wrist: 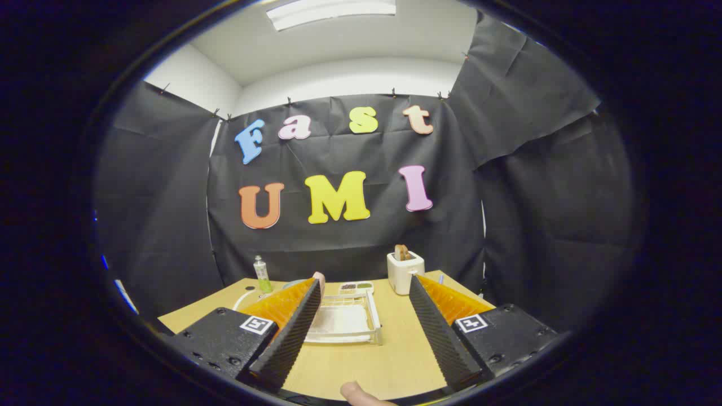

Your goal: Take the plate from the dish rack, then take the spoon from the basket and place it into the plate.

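Observation:
My gripper (365,281) is open and held above the near part of a wooden table (361,366), with nothing between its fingers. Just ahead, lying flat between the fingers, is a white dish rack (344,322) with a pale tray under it. A pale bluish round rim (294,283) peeks over the left finger at the rack's far left; I cannot tell if it is the plate. A small pink rounded tip (319,277) shows right at the left fingertip. Left of that finger a white curved rim (246,299) lies on the table, mostly hidden.
A white toaster (404,272) with a slice of bread in it stands at the back, near the right fingertip. A small divided condiment tray (356,287) sits behind the rack. A green bottle (262,274) stands at the back left. A person's fingertip (356,392) shows at the table's near edge.

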### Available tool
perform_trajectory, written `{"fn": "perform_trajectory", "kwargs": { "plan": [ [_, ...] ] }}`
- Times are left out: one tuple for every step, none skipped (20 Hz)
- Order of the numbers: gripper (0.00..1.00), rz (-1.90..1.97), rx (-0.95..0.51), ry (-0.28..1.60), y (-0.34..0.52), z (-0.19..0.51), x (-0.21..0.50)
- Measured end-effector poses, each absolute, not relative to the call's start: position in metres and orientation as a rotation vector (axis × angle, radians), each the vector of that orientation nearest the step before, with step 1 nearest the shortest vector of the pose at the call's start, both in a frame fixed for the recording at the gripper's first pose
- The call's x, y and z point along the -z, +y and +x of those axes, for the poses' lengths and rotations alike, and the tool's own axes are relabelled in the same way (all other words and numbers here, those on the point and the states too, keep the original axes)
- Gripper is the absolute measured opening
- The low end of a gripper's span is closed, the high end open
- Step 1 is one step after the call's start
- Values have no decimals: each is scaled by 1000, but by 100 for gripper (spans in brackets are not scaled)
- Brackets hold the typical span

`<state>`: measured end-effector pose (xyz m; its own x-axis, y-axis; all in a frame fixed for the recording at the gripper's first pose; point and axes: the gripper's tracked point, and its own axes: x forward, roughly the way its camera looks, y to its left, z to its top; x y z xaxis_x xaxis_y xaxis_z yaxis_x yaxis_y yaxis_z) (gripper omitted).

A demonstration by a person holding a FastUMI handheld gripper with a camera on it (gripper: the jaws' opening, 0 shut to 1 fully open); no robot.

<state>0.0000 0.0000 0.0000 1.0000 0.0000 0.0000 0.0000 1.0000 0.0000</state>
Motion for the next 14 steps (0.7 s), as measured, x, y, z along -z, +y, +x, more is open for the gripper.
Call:
{"fn": "perform_trajectory", "kwargs": {
  "plan": [
    [100,1,-1,4,-1,0,2],
    [100,5,-4,4,-2,-1,2],
    [100,7,-7,-1,-1,-1,1],
    [100,3,-2,0,-2,0,1],
    [100,-2,0,2,-3,0,3],
    [100,-7,-1,4,-3,0,4],
    [100,-12,-1,9,-3,-1,5],
    [100,-17,-5,13,-2,-1,6],
    [100,-20,-6,16,-2,0,7],
    [100,-21,-5,16,-3,0,7],
    [100,-25,-4,17,-3,2,9],
    [100,-28,0,23,-5,4,11],
    [100,-28,7,32,-6,8,13],
    [100,-26,7,35,-6,12,13]
  ]
}}
